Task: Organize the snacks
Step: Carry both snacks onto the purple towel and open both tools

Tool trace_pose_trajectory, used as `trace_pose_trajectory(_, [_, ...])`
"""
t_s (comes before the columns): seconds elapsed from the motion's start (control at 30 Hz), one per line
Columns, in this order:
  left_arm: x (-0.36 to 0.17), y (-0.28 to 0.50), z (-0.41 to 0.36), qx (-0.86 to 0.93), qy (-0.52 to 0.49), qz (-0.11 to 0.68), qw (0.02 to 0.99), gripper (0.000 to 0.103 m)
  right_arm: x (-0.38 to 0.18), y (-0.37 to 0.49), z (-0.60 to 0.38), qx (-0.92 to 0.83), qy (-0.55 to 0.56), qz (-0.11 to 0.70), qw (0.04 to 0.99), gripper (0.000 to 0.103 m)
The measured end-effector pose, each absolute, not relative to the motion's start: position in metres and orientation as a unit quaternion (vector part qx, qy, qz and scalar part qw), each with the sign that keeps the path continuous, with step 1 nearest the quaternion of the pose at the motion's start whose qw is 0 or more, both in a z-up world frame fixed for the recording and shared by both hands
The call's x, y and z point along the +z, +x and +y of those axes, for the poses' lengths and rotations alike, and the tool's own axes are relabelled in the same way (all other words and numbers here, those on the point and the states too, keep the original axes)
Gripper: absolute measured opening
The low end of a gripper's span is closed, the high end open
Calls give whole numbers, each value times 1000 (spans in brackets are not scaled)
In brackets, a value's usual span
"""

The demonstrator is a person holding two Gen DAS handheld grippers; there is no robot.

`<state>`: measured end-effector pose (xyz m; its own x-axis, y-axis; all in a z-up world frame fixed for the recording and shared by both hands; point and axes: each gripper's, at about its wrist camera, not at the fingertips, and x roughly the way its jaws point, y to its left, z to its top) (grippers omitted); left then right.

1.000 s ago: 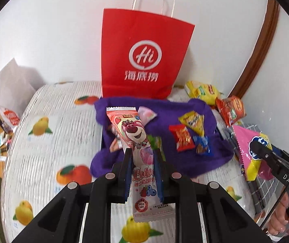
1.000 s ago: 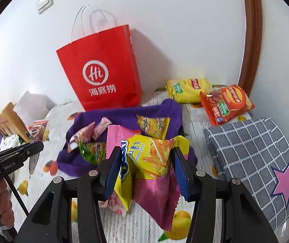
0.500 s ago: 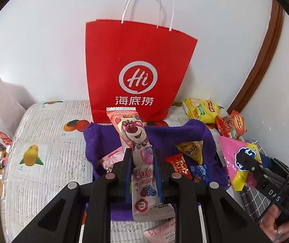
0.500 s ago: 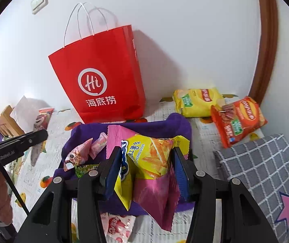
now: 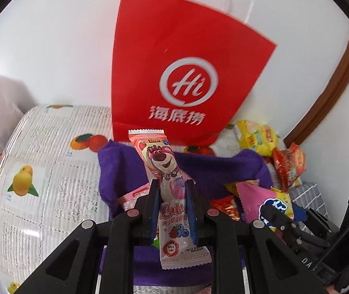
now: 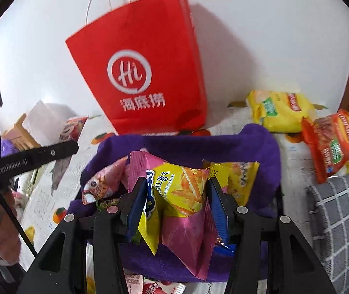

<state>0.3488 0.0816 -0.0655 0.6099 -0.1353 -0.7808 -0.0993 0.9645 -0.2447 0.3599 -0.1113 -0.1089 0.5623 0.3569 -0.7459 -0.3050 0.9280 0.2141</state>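
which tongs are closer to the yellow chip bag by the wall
Right. The right tongs, shut on the potato sticks pack, sit nearer the yellow chip bag; the left tongs are farther left.

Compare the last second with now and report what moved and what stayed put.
Both grippers advanced toward the red paper bag, which now fills far more of each view. The left gripper stays shut on the pink bear-print snack stick; the right gripper stays shut on the yellow-and-pink potato-stick packet. Nothing was released; the purple cloth and loose snacks lie unchanged.
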Motion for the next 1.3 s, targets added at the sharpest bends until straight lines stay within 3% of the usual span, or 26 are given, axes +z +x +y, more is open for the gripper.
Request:
trace_pose_trajectory(0.4, [-82, 356, 87, -17, -141, 452, 881, 19, -148, 360, -92, 192, -10, 443, 876, 50])
trace_pose_trajectory(0.83, [-93, 359, 77, -34, -139, 465, 874, 19, -152, 359, -92, 192, -15, 433, 881, 52])
trace_pose_trajectory(1.3, [-104, 364, 76, -47, -149, 480, 863, 19, -149, 352, -96, 191, -18, 420, 887, 62])
